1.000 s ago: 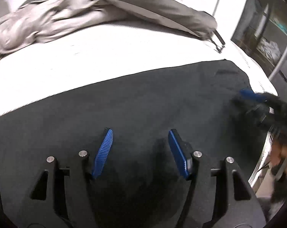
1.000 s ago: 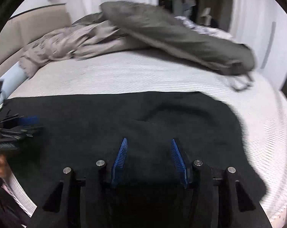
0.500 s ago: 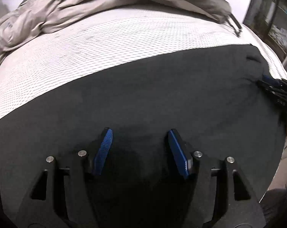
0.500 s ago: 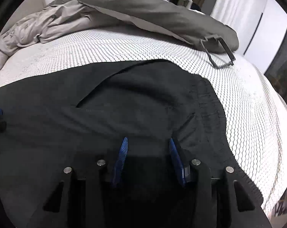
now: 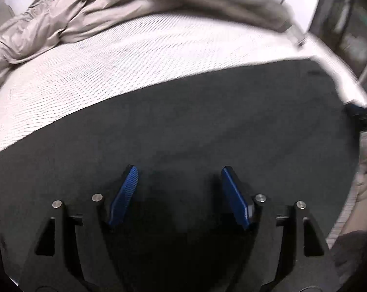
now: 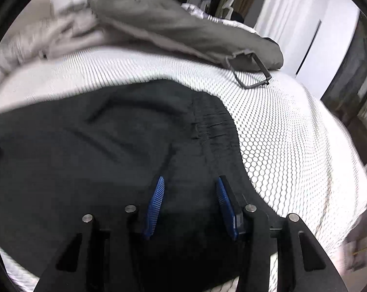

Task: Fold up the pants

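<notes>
pants (image 5: 207, 126) lying spread flat on the bed (image 5: 125, 56), waistband (image 6: 215, 124) on the right end | left hand-held gripper (image 5: 178, 182) wide, empty | right hand-held gripper (image 6: 189, 189) wide too, nothing held | looks like no fold visible yet, basically all left

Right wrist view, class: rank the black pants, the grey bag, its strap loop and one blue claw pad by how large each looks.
1. Black pants
2. Grey bag
3. Strap loop and claw pad: look alike, and the pad's nearness inflates it, so unranked.
</notes>
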`<state>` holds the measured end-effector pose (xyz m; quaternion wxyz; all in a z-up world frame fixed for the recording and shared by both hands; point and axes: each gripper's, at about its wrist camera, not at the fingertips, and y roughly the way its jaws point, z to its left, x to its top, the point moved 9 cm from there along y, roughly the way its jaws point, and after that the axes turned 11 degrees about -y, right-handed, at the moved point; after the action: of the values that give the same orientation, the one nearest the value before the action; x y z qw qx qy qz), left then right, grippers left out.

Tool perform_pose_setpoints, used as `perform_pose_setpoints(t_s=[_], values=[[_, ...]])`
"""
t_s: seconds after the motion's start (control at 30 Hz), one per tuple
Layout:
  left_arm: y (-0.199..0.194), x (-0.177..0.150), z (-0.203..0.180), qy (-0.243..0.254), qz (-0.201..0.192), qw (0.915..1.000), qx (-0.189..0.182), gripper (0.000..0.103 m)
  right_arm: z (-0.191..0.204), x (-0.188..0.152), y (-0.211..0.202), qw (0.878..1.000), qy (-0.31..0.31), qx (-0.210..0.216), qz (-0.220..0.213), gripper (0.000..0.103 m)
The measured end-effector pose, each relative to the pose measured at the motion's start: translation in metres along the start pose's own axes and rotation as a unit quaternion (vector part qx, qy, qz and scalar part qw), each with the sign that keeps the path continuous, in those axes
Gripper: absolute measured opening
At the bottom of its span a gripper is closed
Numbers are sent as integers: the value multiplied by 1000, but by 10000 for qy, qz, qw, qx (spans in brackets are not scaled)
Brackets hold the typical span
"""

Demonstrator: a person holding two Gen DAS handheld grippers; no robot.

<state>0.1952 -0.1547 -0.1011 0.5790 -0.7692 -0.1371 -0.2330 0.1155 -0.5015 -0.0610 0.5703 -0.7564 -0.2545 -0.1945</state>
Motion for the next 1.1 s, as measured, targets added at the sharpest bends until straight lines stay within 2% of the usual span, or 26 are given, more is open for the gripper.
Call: perform_pose_setpoints(t_s=[0.07, 0.13, 0.2, 0.27, 0.33, 0.4, 0.43, 0.47, 0.5, 0.53, 0.57, 0.63, 0.7, 0.8, 0.87, 0.9, 0.97, 1.03, 1.1], values=[[-14, -1, -27, -41, -142, 9984, -541, 68, 20, 7, -17, 9984, 118, 495, -239, 45], [-11, -10, -61, 213, -18, 9964, -824, 68, 59, 18, -28, 9940, -123, 1005, -422, 45], [3, -22, -82, 583, 147, 9958, -696, 68, 99, 25, -28, 9881, -465, 1396, -456, 46], [16, -31, -82, 758, 280, 9957, -457, 69, 126, 22, -17, 9847, -703, 1575, -246, 46], [15, -36, -74, 771, 266, 9957, -440, 71, 124, 10, -5, 9883, -874, 1252, -26, 46], [7, -39, -58, 707, 292, 9964, -361, 74, 93, -1, -3, 9930, -809, 855, 11, 46], [4, -39, -51, 679, 283, 9969, -295, 77, 67, -7, -4, 9963, -693, 511, 12, 45], [1, -39, -37, 633, 268, 9975, -165, 78, 46, -14, -9, 9979, -630, 158, 12, 36], [-2, -38, -21, 583, 248, 9980, -40, 78, 31, -20, -13, 9986, -530, 3, 3, 38], [-6, -38, -8, 500, 216, 9985, 82, 79, 14, -27, -18, 9985, -435, -343, 24, 41], [-9, -37, 6, 395, 200, 9988, 189, 79, 7, -32, -21, 9982, -406, -443, 44, 46], [-15, -35, 23, 177, 126, 9992, 335, 78, 3, -41, -22, 9995, -270, -172, 74, 46], [-27, -33, 28, -14, 7, 9996, 299, 74, 7, -39, -31, 9999, -136, -4, -78, 46], [-44, -30, 0, 54, -189, 9992, -347, 74, 31, -21, -59, 9953, -71, 648, -710, 46], [-47, -33, -33, 244, -180, 9966, -761, 75, 56, -12, -71, 9888, -137, 1170, -915, 46], [-44, -38, -47, 333, -82, 9953, -905, 76, 75, -11, -72, 9842, -264, 1512, -887, 46], [-33, -51, -64, 575, 155, 9938, -941, 76, 94, -18, -63, 9812, -604, 1689, -708, 46], [-23, -65, -68, 1032, 216, 9923, -655, 77, 104, -37, -51, 9788, -1095, 1686, -402, 46], [-24, -72, -61, 1293, 239, 9901, -500, 83, 81, -46, -32, 9811, -1177, 1514, -245, 46]])
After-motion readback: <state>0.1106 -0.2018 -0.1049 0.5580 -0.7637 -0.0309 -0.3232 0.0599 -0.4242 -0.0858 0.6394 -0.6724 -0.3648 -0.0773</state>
